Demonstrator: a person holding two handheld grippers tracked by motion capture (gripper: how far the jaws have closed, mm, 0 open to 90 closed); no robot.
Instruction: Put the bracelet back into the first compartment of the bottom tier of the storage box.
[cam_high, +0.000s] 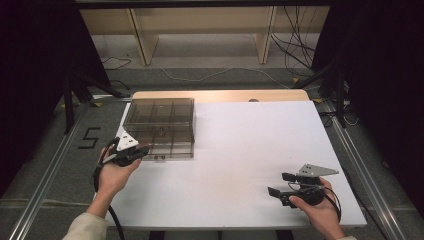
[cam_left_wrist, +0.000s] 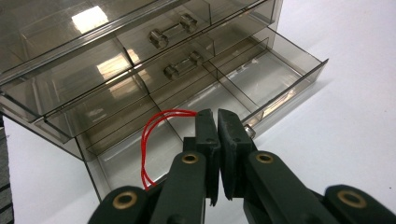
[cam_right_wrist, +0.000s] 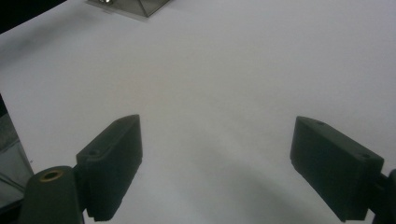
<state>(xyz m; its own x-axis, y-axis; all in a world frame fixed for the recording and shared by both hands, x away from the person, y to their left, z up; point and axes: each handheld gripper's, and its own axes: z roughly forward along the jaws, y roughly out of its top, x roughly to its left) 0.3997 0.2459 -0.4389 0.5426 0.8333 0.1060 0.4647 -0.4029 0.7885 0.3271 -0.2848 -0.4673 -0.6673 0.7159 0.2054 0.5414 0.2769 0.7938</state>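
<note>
The smoky, see-through drawer box (cam_high: 159, 120) stands on the white surface (cam_high: 240, 160), in its far left part. Its lowest drawer (cam_left_wrist: 196, 116) is pulled out toward the person, and the divided compartments inside it look bare. The two drawers above it sit pushed in, each with a clear bar handle (cam_left_wrist: 172, 31) on its front.

The left tool (cam_high: 142, 150) is right at the front of the drawer box, at the near edge of the pulled-out drawer. In the left gripper view its two black jaws are pressed together with just a thin slit between them, and their tips sit over the drawer's front wall, close to a small clear knob (cam_left_wrist: 250, 131) there. Whether the jaws pinch that knob or the wall cannot be told; nothing shows between them. A thin red wire (cam_left_wrist: 156, 135) loops up from the tool's body beside the left jaw, in front of the open drawer.

The right tool (cam_high: 279, 184) is well apart from the drawer box, near the front right part of the surface, held low in the person's hand and pointing leftward. Its jaws are spread wide, with only bare white surface between them in the right gripper view; a corner of the drawer box (cam_right_wrist: 135, 7) shows far off at the top of that view.
</note>
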